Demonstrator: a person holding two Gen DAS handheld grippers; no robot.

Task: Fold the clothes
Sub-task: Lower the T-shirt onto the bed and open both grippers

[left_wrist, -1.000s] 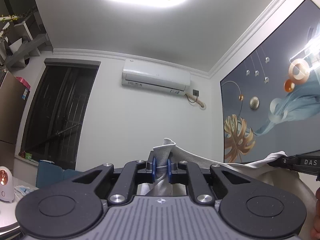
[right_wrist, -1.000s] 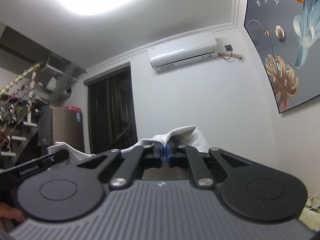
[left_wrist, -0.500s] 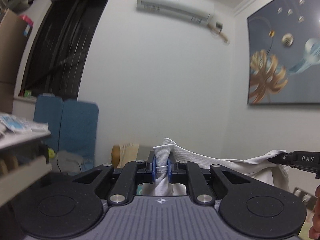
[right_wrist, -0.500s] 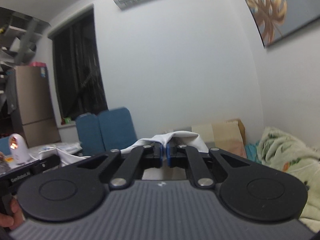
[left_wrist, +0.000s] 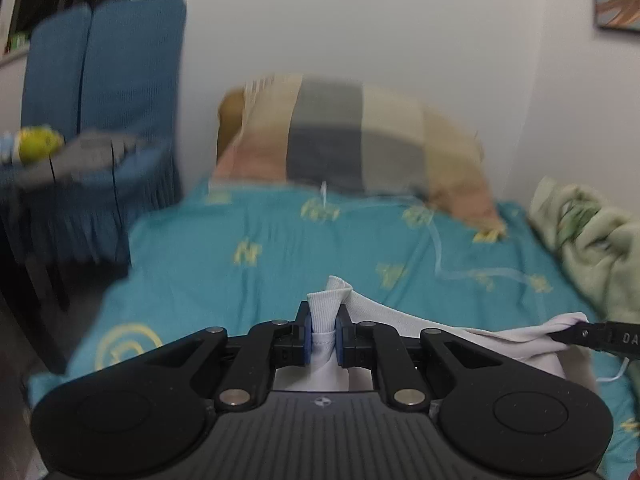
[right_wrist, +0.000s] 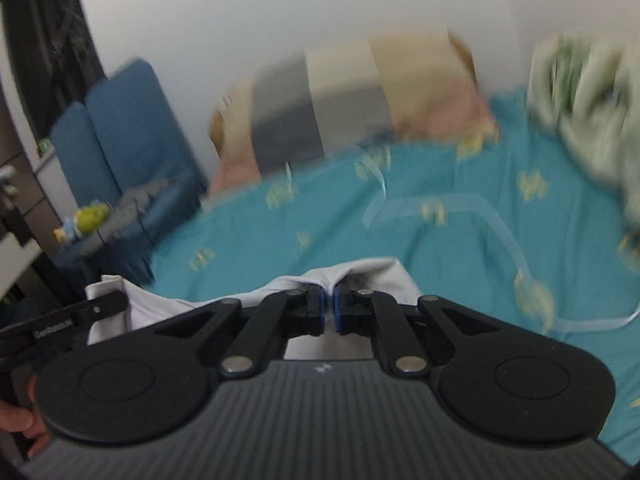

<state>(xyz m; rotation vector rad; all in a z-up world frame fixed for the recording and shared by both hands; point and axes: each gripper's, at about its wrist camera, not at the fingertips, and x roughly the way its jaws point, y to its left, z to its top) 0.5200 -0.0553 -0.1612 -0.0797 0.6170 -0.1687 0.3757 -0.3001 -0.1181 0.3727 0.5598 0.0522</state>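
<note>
Altogether, two hand-held grippers (left_wrist: 322, 334) (right_wrist: 328, 310) pinch one white garment (left_wrist: 400, 320).

white garment (left_wrist: 400, 320), ribbed white cuff bunched at one corner. black left gripper (left_wrist: 323, 334) and black right gripper (right_wrist: 328, 309), both with blue pads. bedsheet (left_wrist: 260, 264) teal with scattered yellow motifs, one yellow ring print. pillow (left_wrist: 352, 140) in beige, grey and pink blocks. blanket (left_wrist: 592, 232) pale green, leafy print. chair cover (left_wrist: 120, 80) blue with fringe. yellow-green toy (left_wrist: 38, 146) on chair. wall (left_wrist: 360, 20) white. pale translucent ribbon (right_wrist: 440, 204) on sheet.
</note>
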